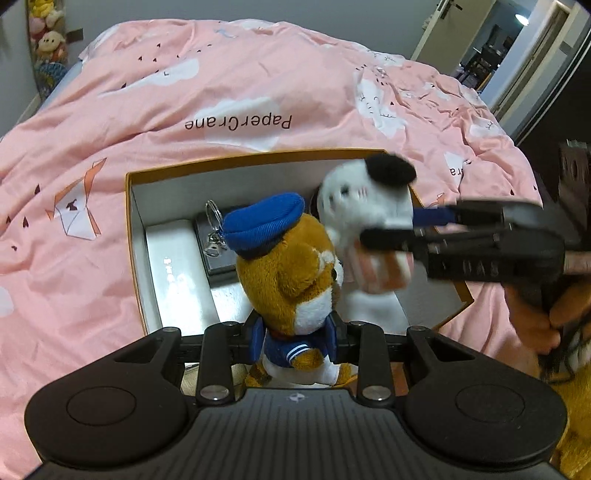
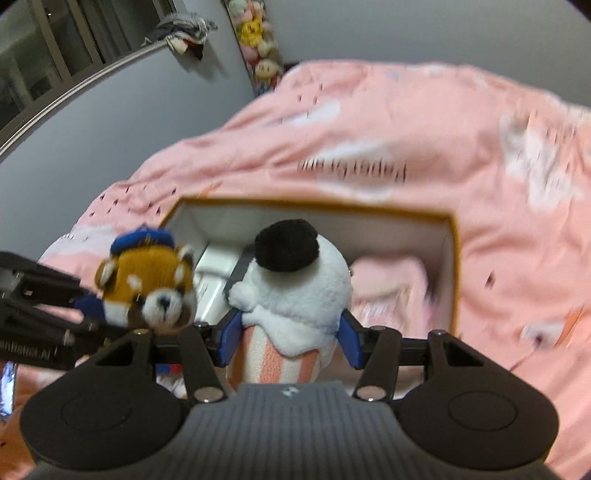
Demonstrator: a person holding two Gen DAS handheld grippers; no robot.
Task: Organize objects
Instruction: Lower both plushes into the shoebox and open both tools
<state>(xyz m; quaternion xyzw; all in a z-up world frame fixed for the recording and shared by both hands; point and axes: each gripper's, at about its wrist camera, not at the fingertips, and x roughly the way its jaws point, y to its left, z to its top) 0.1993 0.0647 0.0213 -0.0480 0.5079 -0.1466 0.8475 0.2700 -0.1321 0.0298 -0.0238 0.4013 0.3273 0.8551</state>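
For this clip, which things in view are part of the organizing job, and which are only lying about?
Part of the job:
- red panda plush, clamped in the left gripper
- white plush with black ear, clamped in the right gripper
- open box on the bed

Just lying about:
- pink duvet
- hanging plush toys by the wall
- clothes on the rail

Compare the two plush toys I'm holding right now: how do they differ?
The brown plush is orange-brown and white with a blue cap and a blue sailor top; the white plush is white with a black pompom and a pink-striped base. The brown one sits in the left gripper, the white one in the right gripper. The brown one carries a metal keyring; none shows on the white one. Both are clamped low on the body above the open box.
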